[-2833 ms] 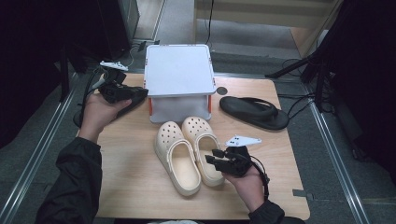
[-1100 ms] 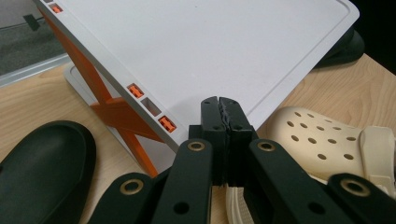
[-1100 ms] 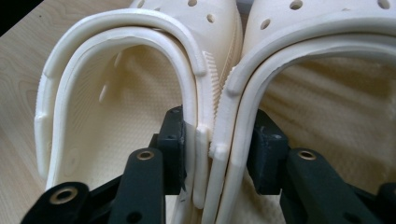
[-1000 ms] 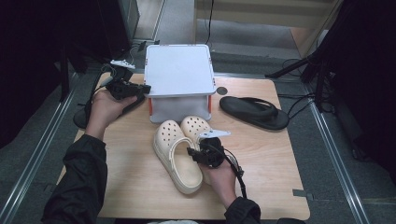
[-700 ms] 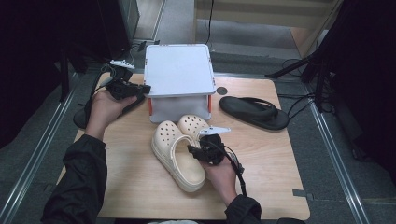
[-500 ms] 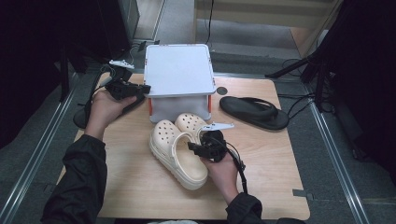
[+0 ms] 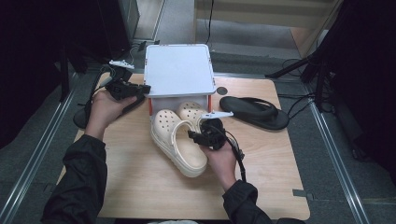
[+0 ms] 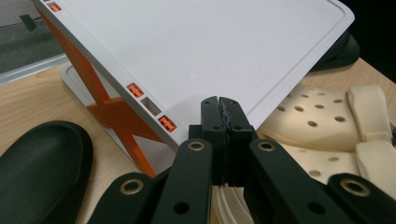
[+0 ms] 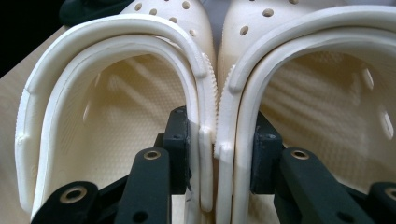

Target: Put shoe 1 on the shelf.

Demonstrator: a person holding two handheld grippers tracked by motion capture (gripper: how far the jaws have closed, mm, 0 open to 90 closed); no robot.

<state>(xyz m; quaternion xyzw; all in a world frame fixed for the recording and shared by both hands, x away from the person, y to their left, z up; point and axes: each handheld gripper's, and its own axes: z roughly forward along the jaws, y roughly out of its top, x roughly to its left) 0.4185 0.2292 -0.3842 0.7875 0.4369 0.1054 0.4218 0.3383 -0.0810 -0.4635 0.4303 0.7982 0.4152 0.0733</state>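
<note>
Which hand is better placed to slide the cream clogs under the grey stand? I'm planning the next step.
Right. The right tool already pinches both cream foam clogs by their inner walls, toes under the grey orange-legged stand. The left tool is shut at the stand's edge.

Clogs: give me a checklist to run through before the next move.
1. Right gripper pinches both clogs' inner walls together: ok.
2. Left clog and right clog side by side, toes toward the stand: ok.
3. Right clog's toe already under the stand's top: ok.
4. Left gripper shut, empty, at the stand's edge: ok.
5. Whether it steadies the stand: cannot tell.
6. Sandal apart from the clogs: ok.
</note>
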